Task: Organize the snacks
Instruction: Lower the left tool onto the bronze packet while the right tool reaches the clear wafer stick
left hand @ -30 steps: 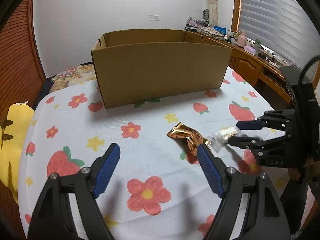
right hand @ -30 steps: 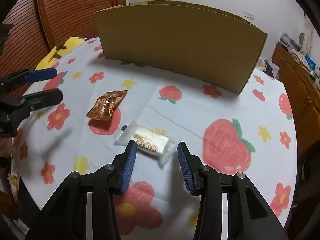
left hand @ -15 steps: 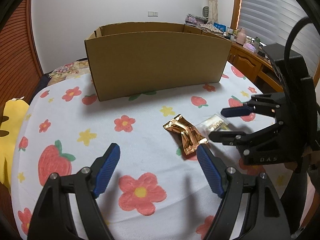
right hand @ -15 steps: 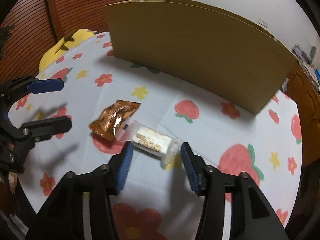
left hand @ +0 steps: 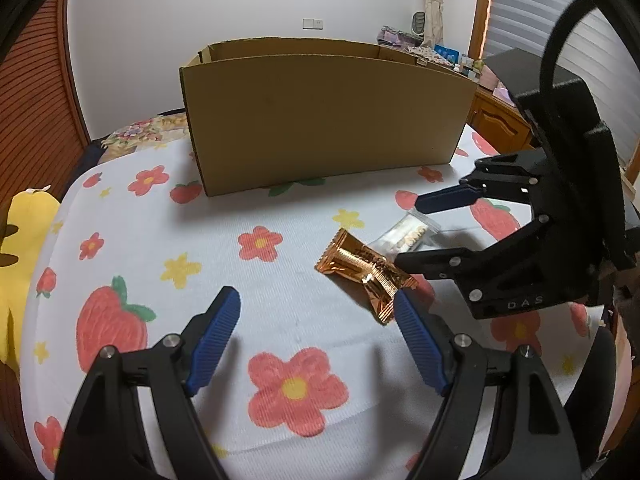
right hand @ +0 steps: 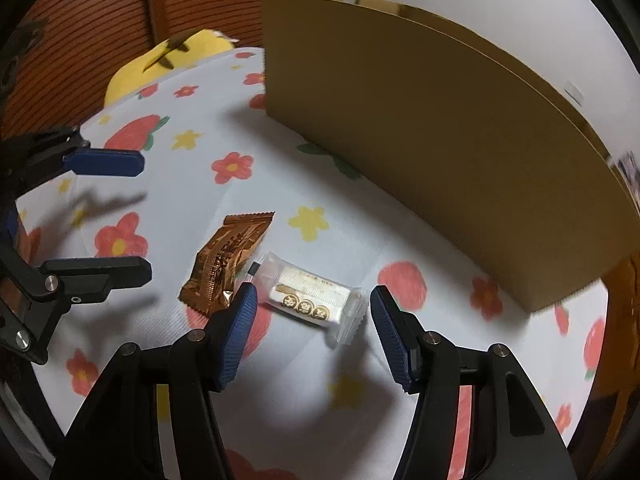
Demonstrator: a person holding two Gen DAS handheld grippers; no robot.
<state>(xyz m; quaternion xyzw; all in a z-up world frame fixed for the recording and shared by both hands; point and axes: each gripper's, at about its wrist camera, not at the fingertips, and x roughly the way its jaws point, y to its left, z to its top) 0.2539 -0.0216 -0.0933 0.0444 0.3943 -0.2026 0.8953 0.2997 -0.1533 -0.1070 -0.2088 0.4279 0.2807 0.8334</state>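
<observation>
On the counter (left hand: 132, 240), which is covered by a white cloth printed with flowers and strawberries, two snacks are seen lying side by side in front of a cardboard box (left hand: 328, 120). An orange foil packet (right hand: 228, 262) is placed to the left, and a clear wrapper holding a white bar (right hand: 312, 300) is placed just beside it, their near ends almost touching. Both are well apart from the box, whose long wall stands upright toward the far edge of the cloth; its inside cannot be seen.

The right gripper (right hand: 310, 334) is held low over the clear wrapper, and its jaws are opening. The wrapper is framed between the two blue pads (right hand: 240, 336), but it is not pressed by either; it is left flat on the cloth. From the left wrist view, the same gripper (left hand: 424, 232) is seen reaching in from the right with one finger above the wrapper (left hand: 408, 232) and one at the edge of the foil packet (left hand: 364, 268).

The left gripper (left hand: 316, 340) is held wide open above a bare stretch of cloth, with nothing between its jaws. The tip of its right finger is seen just beside the crimped end of the foil packet, though whether it is touched cannot be told.

A yellow cushion (left hand: 24, 240) is seen past the left edge of the counter.
</observation>
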